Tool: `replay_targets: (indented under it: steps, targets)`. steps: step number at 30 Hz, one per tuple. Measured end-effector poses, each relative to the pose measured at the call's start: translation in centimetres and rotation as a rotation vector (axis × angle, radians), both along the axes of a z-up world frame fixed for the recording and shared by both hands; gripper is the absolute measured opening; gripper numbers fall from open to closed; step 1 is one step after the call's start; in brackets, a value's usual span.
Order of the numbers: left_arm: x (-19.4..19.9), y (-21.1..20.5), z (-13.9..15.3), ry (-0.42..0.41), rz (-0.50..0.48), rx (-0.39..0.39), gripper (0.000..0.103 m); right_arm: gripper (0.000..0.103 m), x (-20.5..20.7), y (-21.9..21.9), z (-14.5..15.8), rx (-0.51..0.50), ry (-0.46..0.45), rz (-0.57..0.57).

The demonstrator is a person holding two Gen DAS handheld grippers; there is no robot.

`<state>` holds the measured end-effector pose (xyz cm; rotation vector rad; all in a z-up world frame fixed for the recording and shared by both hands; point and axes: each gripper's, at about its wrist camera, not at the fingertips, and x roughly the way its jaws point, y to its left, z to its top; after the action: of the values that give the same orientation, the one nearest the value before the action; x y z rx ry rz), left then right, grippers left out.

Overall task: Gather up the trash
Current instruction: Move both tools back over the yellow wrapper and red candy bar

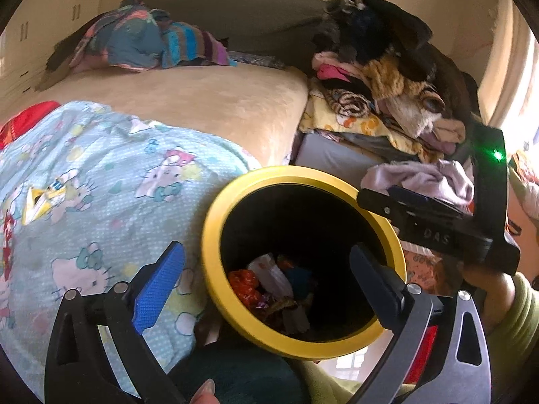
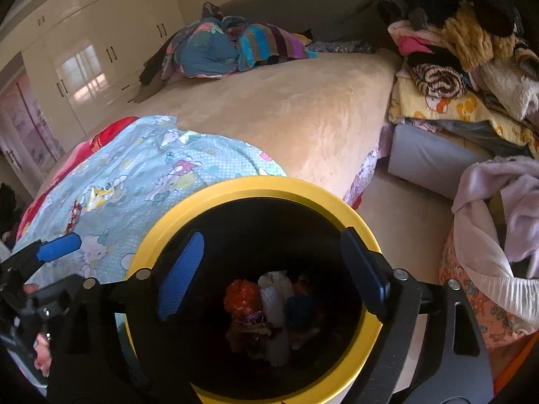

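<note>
Currently the left gripper (image 1: 267, 277) and the right gripper (image 2: 273, 271) both hang over the yellow-rimmed bin (image 2: 340, 205), jaws spread wide with nothing between the pads. Crumpled trash (image 2: 269, 306), including an orange wrapper (image 1: 245, 284), lies at the bin's bottom. The bin stands just beside the bed (image 2: 286, 111), near a cartoon-print blanket (image 1: 101, 175).

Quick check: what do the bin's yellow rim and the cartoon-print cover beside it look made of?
Yellow rim: likely smooth moulded plastic, even colour with a soft sheen. Cartoon-print cover: woven cloth, probably cotton, matte; it creases and drapes over the bed.
</note>
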<state>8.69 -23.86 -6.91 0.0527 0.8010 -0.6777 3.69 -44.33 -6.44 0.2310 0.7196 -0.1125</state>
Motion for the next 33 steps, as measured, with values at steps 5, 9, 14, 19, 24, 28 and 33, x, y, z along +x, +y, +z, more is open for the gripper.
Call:
replay_targets:
  steps: [5, 9, 14, 19, 24, 28, 33]
  targets:
    - [0.1, 1.9, 0.6, -0.017, 0.048, -0.006, 0.096, 0.079, -0.1, 1.3, 0.8, -0.021, -0.030, 0.030]
    - [0.3, 3.5, 1.5, -0.030, 0.097, -0.028, 0.096, 0.079, 0.0, 2.5, 1.5, -0.026, -0.046, 0.062]
    - [0.8, 5.8, 2.7, -0.059, 0.167, -0.039, 0.096, 0.080, 0.3, 4.5, 2.4, -0.019, -0.067, 0.114]
    - [1.1, 8.3, 3.8, -0.094, 0.234, -0.054, 0.096, 0.080, 0.8, 6.8, 3.1, -0.011, -0.084, 0.167]
    - [1.2, 10.5, 4.8, -0.141, 0.294, -0.044, 0.096, 0.080, 1.5, 9.4, 3.5, -0.013, -0.097, 0.224]
    - [1.4, 12.6, 5.3, -0.171, 0.346, -0.029, 0.096, 0.080, 2.3, 11.5, 3.4, -0.025, -0.094, 0.268]
    - [1.9, 15.1, 5.4, -0.185, 0.404, -0.017, 0.096, 0.080, 3.5, 13.5, 3.1, -0.034, -0.086, 0.307]
